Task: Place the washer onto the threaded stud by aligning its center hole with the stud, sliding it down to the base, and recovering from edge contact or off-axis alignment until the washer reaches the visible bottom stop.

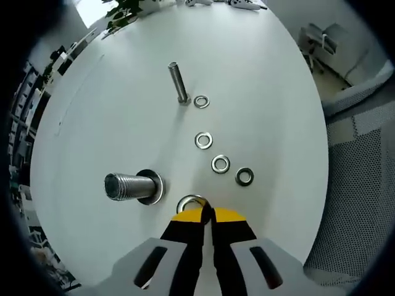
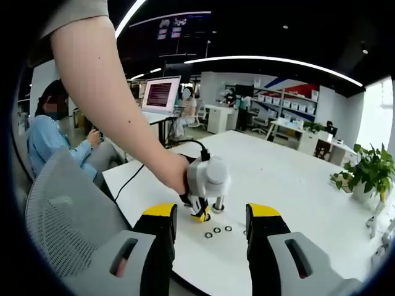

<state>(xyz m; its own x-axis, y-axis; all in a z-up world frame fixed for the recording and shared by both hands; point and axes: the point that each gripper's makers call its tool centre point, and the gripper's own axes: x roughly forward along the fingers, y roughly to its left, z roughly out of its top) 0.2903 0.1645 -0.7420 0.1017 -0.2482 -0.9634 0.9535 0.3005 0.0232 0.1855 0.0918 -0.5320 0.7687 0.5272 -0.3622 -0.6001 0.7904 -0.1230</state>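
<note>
Jaws of left gripper (image 1: 207, 216) are pinching a washer (image 1: 190, 202) at lower centre, beside the big stud (image 1: 131, 186); right gripper (image 2: 211, 225) is hanging spread. Pickup step; next needs hole-to-stud alignment.

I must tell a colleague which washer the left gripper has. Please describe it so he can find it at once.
On the white table, find the thick stud lying nearest the left gripper. The washer sits just beside it, pinched at the gripper tips. Four other washers lie loose in a row beyond; this one alone is held.
</note>
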